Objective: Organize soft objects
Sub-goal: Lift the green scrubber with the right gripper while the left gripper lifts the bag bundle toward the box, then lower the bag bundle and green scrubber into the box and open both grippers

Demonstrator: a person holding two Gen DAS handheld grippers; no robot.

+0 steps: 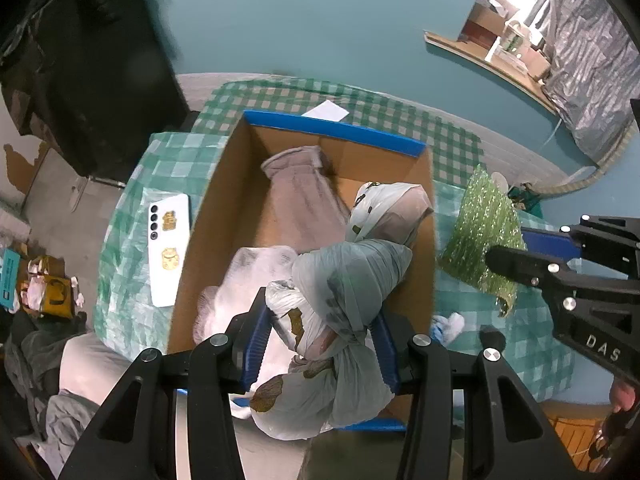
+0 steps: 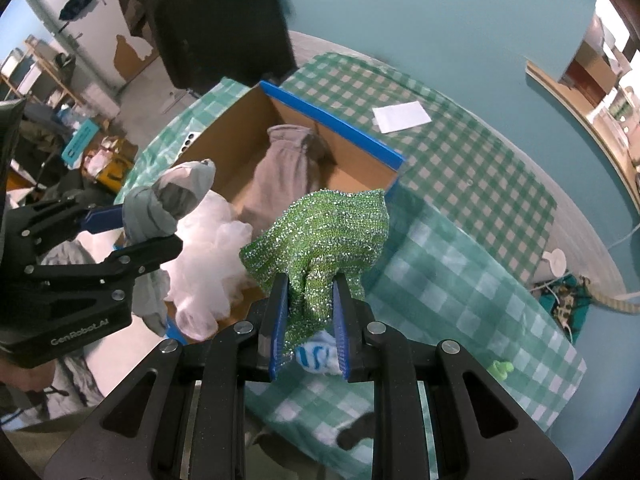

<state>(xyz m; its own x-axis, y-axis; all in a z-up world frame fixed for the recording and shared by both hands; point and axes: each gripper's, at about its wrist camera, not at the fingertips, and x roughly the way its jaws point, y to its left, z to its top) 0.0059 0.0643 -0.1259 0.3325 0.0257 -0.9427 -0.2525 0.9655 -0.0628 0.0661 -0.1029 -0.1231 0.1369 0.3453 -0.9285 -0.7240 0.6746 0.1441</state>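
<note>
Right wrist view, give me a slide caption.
Right tongs clamp a sparkly green cloth beside the cardboard box, above the checked tablecloth.

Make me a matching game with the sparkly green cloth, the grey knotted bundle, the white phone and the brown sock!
Things:
1. sparkly green cloth
2. grey knotted bundle
3. white phone
4. brown sock

Places:
A. lying inside the cardboard box
B. pinched in the right gripper
C. lying on the checked tablecloth beside the box
D. clamped in the left gripper

Pairs: 1-B, 2-D, 3-C, 4-A
</note>
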